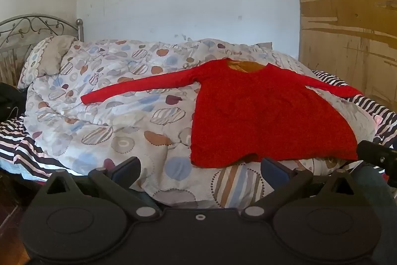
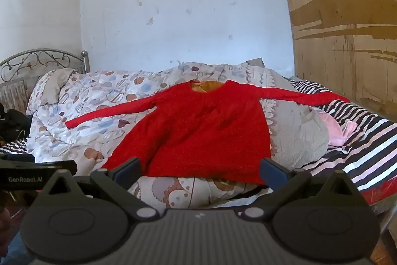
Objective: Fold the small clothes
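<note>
A red long-sleeved top [image 1: 270, 113] lies flat, sleeves spread, on a patterned duvet [image 1: 111, 111] at the centre of the frame. At the bottom edge, the left tool [image 1: 199, 169] and the right tool [image 2: 199, 169] hover with fingers apart, gripping nothing.

red top [image 1: 268, 116]: matt knit cloth | headboard [image 1: 37, 25]: metal | claw [image 1: 199, 169]: matt plastic

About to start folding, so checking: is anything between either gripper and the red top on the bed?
Nothing visible. The red top lies flat on the duvet; both the left gripper and right gripper are open before its hem.
</note>
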### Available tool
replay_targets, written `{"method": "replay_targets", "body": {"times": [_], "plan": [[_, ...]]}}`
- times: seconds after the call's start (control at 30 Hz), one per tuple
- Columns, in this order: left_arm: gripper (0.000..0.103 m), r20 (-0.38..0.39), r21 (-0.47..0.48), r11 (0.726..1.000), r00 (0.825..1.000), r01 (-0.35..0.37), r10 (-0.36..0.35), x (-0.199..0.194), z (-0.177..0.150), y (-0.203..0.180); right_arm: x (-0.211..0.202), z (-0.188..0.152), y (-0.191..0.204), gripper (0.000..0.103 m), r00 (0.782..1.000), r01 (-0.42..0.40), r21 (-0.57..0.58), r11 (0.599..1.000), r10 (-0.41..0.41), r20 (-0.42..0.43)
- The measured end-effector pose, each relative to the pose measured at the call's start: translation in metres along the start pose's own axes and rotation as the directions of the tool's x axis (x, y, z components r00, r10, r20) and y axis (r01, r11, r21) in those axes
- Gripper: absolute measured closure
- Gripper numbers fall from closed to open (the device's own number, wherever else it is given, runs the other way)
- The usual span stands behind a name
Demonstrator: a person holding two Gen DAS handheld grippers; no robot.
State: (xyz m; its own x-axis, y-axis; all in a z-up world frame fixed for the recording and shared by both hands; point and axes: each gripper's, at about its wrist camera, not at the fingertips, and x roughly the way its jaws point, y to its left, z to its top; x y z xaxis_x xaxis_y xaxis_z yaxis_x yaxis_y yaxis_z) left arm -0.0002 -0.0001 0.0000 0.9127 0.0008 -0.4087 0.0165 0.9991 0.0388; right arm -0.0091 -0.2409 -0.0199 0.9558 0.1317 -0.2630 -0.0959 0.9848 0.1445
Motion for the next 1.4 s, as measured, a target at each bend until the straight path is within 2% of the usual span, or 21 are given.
{"method": "replay_targets", "body": {"times": [1.4], "plan": [[0.001,-0.005,-0.011,1.0,1.0,-0.005,0.005,-0.004,0.004,0.003,0.0,-0.001,0.002,0.0,1.0,-0.012,-0.007,1.0,0.012,-0.008]]}}
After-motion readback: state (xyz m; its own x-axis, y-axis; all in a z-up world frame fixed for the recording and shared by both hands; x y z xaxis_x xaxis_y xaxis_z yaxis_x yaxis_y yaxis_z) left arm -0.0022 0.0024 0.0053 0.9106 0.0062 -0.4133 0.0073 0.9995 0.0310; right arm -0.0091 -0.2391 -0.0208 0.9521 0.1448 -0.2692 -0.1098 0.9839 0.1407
